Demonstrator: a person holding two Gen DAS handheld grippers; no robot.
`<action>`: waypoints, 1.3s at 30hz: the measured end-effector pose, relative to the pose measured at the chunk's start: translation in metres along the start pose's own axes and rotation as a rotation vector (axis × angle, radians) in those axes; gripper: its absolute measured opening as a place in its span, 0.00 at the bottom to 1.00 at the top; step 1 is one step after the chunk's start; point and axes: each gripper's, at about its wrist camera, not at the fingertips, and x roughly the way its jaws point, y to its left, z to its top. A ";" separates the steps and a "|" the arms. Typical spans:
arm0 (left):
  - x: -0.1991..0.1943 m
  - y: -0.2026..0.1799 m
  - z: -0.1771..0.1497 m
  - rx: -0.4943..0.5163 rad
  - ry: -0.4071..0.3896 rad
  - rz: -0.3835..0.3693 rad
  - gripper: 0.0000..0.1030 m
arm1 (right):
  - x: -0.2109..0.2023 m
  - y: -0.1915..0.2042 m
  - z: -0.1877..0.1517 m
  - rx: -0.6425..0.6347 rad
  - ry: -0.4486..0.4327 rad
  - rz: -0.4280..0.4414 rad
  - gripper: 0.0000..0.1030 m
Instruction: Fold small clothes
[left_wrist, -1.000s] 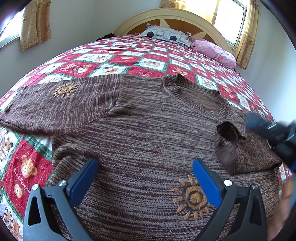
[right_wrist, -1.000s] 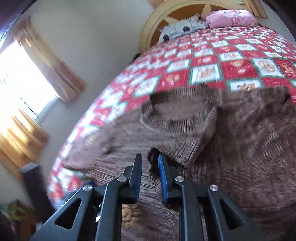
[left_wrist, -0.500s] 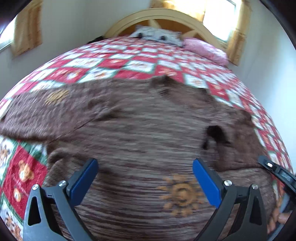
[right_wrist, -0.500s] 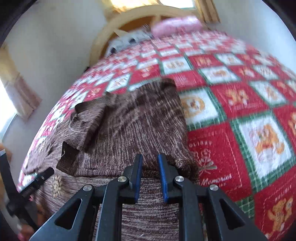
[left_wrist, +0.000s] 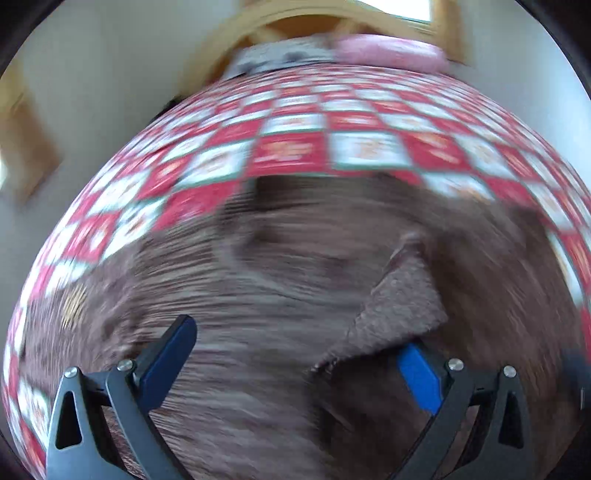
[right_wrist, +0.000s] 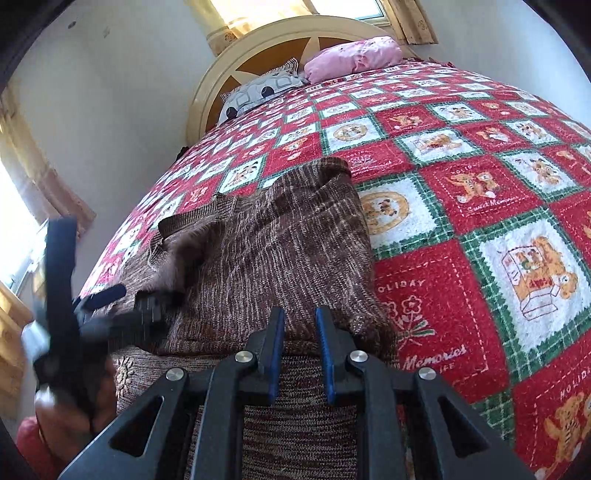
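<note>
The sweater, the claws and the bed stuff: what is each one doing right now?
Sweater: flat on the quilt, right side folded over onto the middle.
Left claw: wide open, nothing pinched, over the sweater.
Right claw: nearly shut, a narrow gap between the pads; whether it pinches the fold cannot be told.
Quilt: spread over the bed.
Pink pillow: at the headboard.

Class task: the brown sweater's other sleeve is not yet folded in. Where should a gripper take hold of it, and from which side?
Probably the cuff end of the flat sleeve, from the sweater's outer side: the edge lies open on the quilt, and the left gripper is open.
</note>
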 end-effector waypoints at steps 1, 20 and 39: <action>0.007 0.016 0.001 -0.070 0.024 0.012 1.00 | 0.000 -0.001 0.000 0.004 0.000 0.005 0.18; -0.062 0.305 -0.111 -0.766 -0.120 0.149 1.00 | -0.001 -0.007 0.000 0.037 0.000 0.040 0.18; -0.018 0.363 -0.116 -0.890 -0.106 0.230 0.82 | 0.000 -0.001 0.000 0.010 0.002 0.003 0.18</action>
